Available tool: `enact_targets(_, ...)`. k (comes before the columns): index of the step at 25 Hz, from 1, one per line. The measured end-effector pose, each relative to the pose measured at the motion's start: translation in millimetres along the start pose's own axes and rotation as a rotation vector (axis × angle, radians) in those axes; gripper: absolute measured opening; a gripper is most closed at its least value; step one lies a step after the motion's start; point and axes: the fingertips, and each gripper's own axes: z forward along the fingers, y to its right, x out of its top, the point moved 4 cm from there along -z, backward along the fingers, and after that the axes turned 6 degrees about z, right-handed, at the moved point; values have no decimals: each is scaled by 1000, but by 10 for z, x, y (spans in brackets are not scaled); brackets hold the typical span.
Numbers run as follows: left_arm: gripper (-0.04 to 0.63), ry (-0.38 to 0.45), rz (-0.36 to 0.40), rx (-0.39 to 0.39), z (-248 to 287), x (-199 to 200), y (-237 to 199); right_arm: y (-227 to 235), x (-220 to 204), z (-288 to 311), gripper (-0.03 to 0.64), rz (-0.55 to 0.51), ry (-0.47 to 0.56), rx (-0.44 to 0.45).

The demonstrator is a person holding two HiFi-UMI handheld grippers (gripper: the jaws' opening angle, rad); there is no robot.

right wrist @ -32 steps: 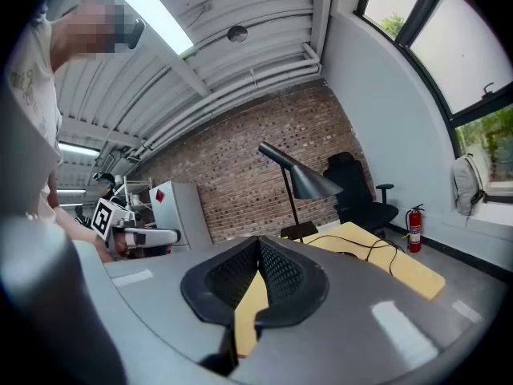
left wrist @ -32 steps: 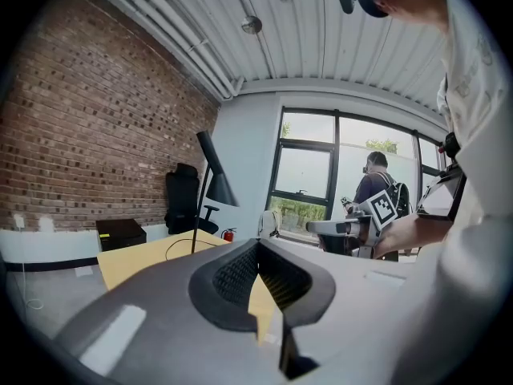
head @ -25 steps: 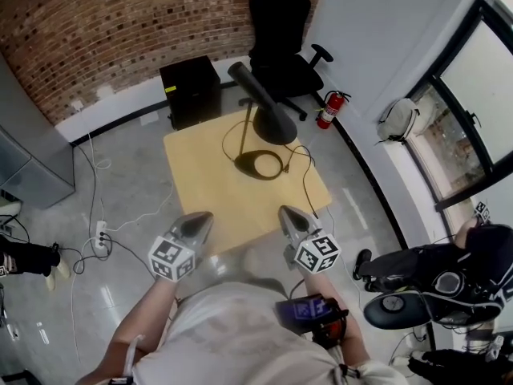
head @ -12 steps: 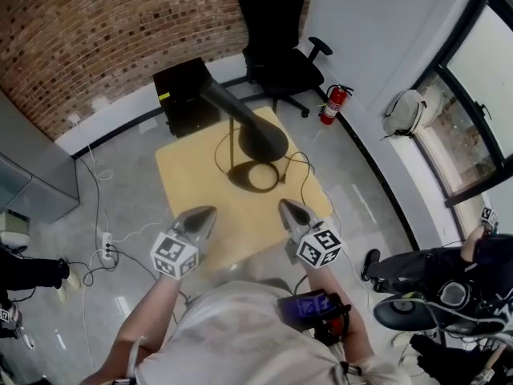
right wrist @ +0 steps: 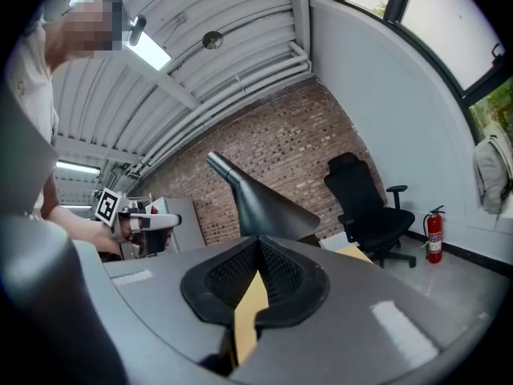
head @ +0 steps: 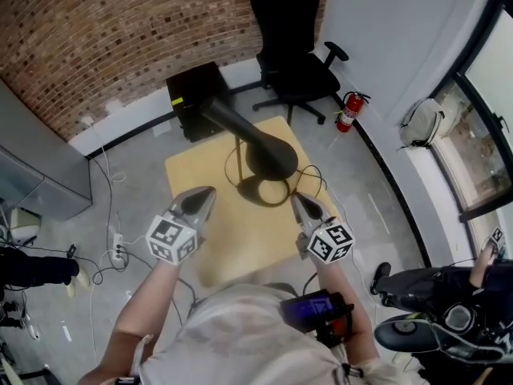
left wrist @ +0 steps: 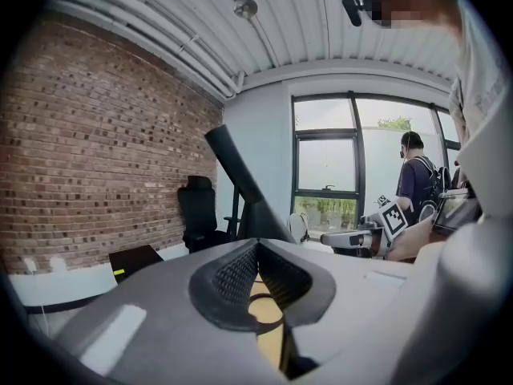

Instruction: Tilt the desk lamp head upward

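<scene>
A black desk lamp stands on a small light-wood table [head: 200, 175]. Its cone head [head: 260, 147] points down over the ring base [head: 264, 191], and a thin stem rises from the base. The head shows again in the left gripper view [left wrist: 248, 195] and the right gripper view [right wrist: 264, 207]. My left gripper [head: 202, 196] is shut and empty above the table's near left part. My right gripper [head: 304, 205] is shut and empty, just right of the lamp base. Neither touches the lamp.
A black office chair [head: 296, 38] and a black cabinet [head: 196, 99] stand beyond the table by the brick wall. A red fire extinguisher [head: 347, 111] is at the right wall. Cables [head: 104, 255] trail on the floor at the left. A person [head: 449, 295] sits at the right.
Both grippers have moved forward over the table toward the lamp. The view has shifted, so the lamp now sits nearer the grippers. Jaws stayed shut.
</scene>
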Motion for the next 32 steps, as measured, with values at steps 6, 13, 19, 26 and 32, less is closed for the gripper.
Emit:
enact_targets(6, 5, 34, 20, 42, 150, 370, -285, 231, 250, 190, 14, -5, 27, 32)
enact_targets(13, 55, 58, 46, 47, 250, 672, -492, 431, 377, 369, 40, 28, 30, 52)
enact_targets(19, 86, 93, 76, 78, 360, 972, -638, 561, 379, 443, 94, 93, 34, 84)
enact_targets(26, 213, 85, 69, -46, 411, 1216, -805, 533, 308, 483, 201, 168, 94, 71)
enact_targets(32, 252, 96, 11, -159, 456, 1377, -1111, 570, 303, 487, 246, 236, 146, 7)
